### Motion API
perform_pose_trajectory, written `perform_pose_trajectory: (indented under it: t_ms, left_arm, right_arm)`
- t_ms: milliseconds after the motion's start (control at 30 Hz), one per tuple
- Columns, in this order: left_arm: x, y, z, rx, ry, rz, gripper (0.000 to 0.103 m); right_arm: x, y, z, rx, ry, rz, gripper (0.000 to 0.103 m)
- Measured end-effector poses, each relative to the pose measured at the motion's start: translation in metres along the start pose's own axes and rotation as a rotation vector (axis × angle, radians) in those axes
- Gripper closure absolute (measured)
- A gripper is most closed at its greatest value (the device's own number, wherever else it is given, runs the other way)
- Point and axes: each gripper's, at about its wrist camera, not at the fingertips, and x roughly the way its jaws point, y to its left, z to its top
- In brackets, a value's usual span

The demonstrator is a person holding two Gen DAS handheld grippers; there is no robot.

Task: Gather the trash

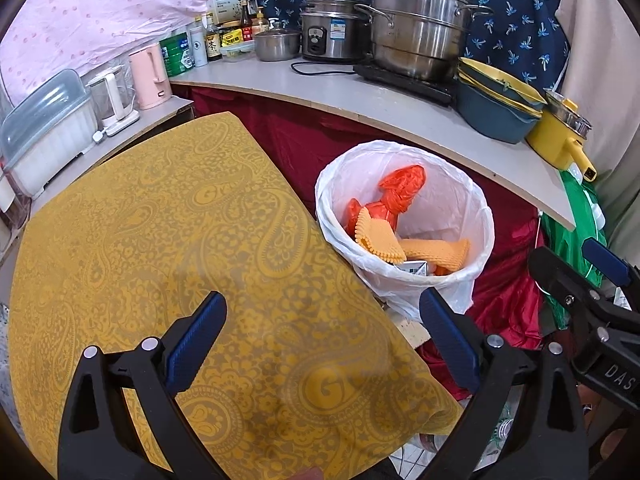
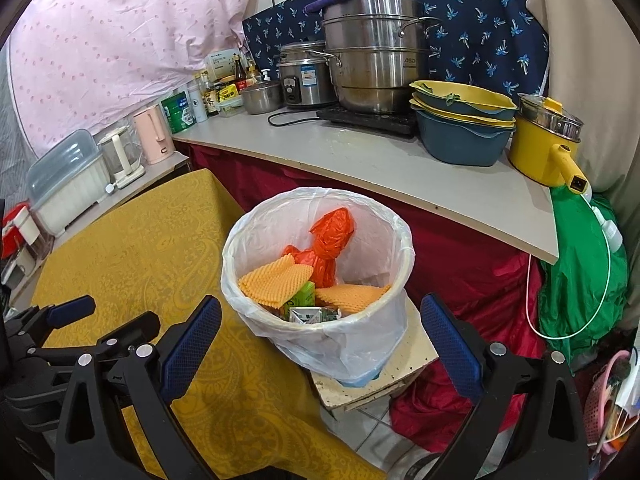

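Note:
A white-lined trash bin (image 2: 396,236) (image 1: 484,216) stands beside the table with the yellow patterned cloth (image 1: 160,240) (image 2: 132,256). Inside lie a knotted orange plastic bag (image 2: 332,240) (image 1: 400,192), orange foam sleeves (image 2: 276,280) (image 1: 380,238) and small cartons (image 2: 308,312). My right gripper (image 2: 320,320) hangs open just in front of the bin, nothing between its blue pads. My left gripper (image 1: 320,328) is open over the cloth's right edge, empty. Each gripper shows at the edge of the other's view: the right gripper (image 1: 580,276), the left gripper (image 2: 72,312).
A grey counter (image 2: 360,160) behind the bin carries a steel steamer pot (image 2: 376,68), rice cooker (image 2: 304,76), stacked basins (image 2: 460,136), a yellow pot (image 2: 548,144) and bottles. Red cloth (image 2: 460,264) drapes under it. A green bag (image 2: 580,272) hangs right. Kettles (image 2: 136,144) stand left.

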Motion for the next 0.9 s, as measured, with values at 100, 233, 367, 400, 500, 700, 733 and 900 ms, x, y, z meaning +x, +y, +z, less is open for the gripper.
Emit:
perform_pose_trajectory:
  t_ms: [100,233,367,400,500,700,733,900]
  left_arm:
    - [0.0,-0.003,-0.002,0.004,-0.002,0.006,0.01]
    - [0.0,-0.006,-0.003,0.009,-0.008,0.009,0.01]
    - [0.001,-0.01,-0.004,0.02,-0.014,0.018,0.01]
    - [0.001,-0.01,-0.004,0.022,-0.016,0.023,0.01]
    - [0.003,-0.01,-0.004,0.021,-0.015,0.027,0.01]
    - [0.006,-0.008,-0.004,0.012,-0.01,0.033,0.01]
    - [0.006,-0.009,-0.004,0.012,-0.01,0.036,0.01]
    - [0.009,-0.007,-0.004,0.004,-0.007,0.042,0.01]
  right_arm:
    - [-0.001,-0.001,-0.001,-0.017,0.0,-0.013,0.007]
    - [-0.002,-0.004,-0.003,-0.026,0.001,-0.025,0.007]
    - [-0.002,-0.005,-0.006,-0.027,0.001,-0.031,0.007]
    - [-0.001,-0.005,-0.006,-0.029,0.002,-0.031,0.007]
    - [0.0,-0.005,-0.007,-0.034,0.004,-0.032,0.007]
    - [0.004,-0.003,-0.008,-0.048,0.007,-0.034,0.007]
    - [0.005,-0.003,-0.008,-0.048,0.008,-0.033,0.007]
    - [0.008,-0.003,-0.009,-0.055,0.014,-0.034,0.007]
